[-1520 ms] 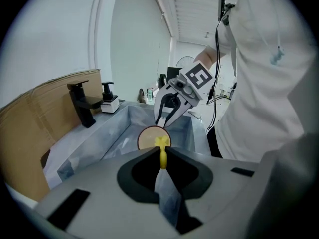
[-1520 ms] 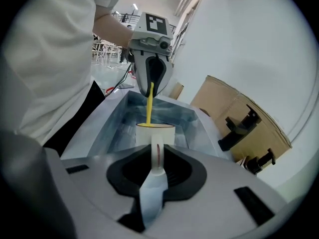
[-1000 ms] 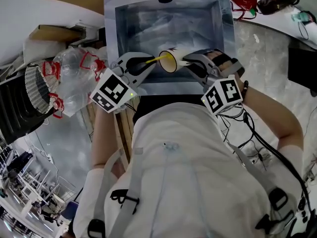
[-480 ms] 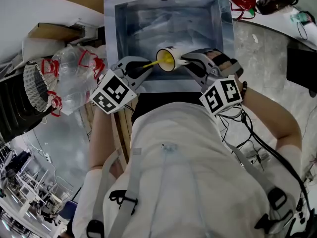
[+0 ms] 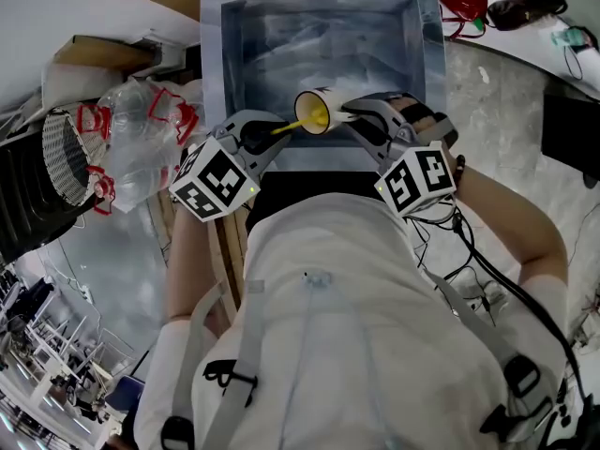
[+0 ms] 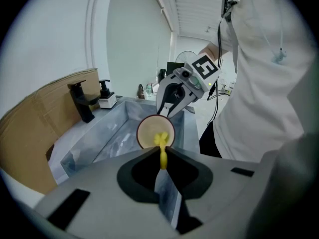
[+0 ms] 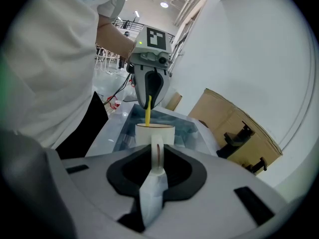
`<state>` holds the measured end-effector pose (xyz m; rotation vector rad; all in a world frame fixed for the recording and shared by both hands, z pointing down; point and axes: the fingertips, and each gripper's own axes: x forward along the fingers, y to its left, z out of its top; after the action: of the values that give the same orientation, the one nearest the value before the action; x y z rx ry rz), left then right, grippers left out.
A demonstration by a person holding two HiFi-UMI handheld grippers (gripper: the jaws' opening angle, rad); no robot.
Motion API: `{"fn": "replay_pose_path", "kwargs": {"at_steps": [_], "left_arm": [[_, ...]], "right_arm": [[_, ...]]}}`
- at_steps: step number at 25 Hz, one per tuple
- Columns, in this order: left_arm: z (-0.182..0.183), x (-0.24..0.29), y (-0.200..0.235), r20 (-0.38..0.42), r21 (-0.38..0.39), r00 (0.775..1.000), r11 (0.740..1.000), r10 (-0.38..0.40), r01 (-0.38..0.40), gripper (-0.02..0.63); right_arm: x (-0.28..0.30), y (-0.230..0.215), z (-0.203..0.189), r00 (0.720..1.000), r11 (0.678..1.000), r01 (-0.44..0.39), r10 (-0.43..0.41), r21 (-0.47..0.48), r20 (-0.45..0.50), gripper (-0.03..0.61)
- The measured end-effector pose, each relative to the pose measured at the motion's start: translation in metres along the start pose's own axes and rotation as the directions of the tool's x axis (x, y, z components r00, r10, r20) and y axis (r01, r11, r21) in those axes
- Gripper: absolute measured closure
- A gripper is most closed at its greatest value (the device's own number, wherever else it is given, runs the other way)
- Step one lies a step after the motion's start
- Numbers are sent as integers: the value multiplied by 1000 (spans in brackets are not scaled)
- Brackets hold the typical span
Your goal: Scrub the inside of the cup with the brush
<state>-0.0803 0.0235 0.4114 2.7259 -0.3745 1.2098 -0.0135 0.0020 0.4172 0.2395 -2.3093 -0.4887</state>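
- Clamps the left gripper fully shut on the thin yellow handle of the brush, with no gap between the jaws.
- Pokes the brush head forward from that gripper's tips into the open mouth of the cup, low against the pale inner wall.
- Pinches the right gripper nearly closed on the cup's handle, which sits edge-on between the jaws, with the cup body just ahead of the tips.
- Holds the cup tipped on its side, mouth towards the left gripper, over the near part of the sink.
- Faces the two grippers at each other across the cup, close together: the left one at the mouth, the right one at the handle side.
- Shows a black tap and a soap dispenser beyond the left gripper at the sink's far rim, with cardboard off to that gripper's left.
- Shows a clear plastic bag with red handles to the outer side of the left gripper, apart from it.
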Motion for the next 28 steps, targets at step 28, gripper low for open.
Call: {"fn": "replay_pose_path", "kwargs": {"at_steps": [28], "left_arm": [[2, 8, 30, -23, 52, 998, 997, 58, -56, 575]], "right_arm": [[-3, -13, -3, 999, 999, 35, -35, 18, 1, 512]]}}
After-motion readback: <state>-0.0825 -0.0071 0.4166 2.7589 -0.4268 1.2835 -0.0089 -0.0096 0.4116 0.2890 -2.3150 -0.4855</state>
